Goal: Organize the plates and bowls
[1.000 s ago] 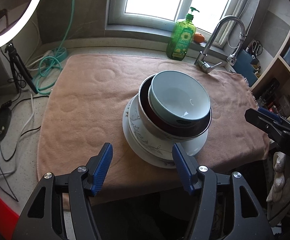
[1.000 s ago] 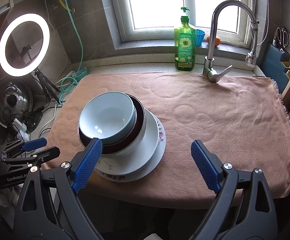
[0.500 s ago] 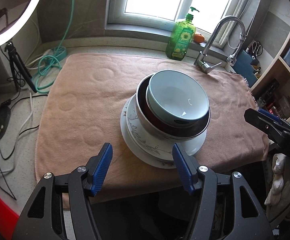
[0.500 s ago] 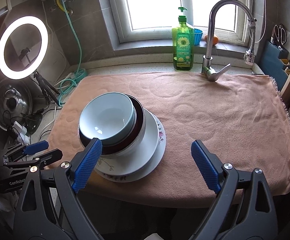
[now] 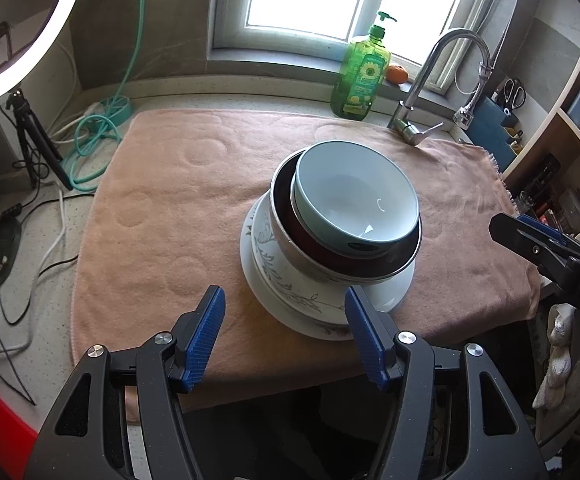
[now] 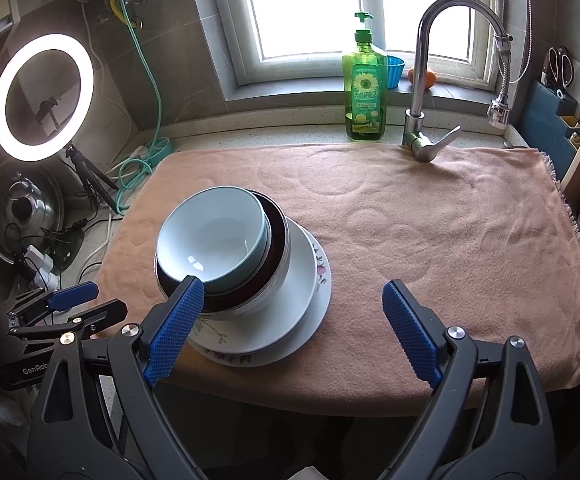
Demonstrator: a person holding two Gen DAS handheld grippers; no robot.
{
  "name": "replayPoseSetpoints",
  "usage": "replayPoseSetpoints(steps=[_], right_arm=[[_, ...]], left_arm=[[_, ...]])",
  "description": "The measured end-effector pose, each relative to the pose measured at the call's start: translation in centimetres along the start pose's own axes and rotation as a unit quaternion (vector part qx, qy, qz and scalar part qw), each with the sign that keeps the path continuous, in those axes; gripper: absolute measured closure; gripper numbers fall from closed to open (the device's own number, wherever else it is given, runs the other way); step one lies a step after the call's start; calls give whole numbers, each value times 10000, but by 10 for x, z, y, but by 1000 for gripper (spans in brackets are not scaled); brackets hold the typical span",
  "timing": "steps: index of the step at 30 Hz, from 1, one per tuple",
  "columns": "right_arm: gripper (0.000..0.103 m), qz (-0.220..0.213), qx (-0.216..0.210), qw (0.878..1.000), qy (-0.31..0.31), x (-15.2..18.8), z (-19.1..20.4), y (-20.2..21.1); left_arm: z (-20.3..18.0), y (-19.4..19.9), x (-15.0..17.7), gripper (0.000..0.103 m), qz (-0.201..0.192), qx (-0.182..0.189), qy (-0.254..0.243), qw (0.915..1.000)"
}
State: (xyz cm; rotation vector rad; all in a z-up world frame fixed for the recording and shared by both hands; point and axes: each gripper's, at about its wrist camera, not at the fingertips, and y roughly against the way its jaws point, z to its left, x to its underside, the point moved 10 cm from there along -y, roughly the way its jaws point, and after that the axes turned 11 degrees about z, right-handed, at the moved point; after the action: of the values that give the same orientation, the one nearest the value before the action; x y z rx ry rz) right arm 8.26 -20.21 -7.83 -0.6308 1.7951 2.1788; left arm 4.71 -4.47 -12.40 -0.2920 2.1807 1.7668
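Your left gripper and right gripper both hang with jaws apart, holding nothing. The blue bowl sits atop the stack on the towel. Pinch its rim gently and lift straight up.

Only slight drift of framing found, right wrist view: soap bottle and ring light a shade lower in frame, left gripper showing marginally closer to the near-left corner of the towel.

Left claw angled downward, jaws apart and empty, right claw likewise, spread wider
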Motion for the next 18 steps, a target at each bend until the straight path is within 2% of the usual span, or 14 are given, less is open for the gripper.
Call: replayPoseSetpoints(steps=[18], right_arm=[[10,77,-1,10000,-16,-1,0,-7]], left_arm=[[5,-4,-3,41,72,-36,93,9999]])
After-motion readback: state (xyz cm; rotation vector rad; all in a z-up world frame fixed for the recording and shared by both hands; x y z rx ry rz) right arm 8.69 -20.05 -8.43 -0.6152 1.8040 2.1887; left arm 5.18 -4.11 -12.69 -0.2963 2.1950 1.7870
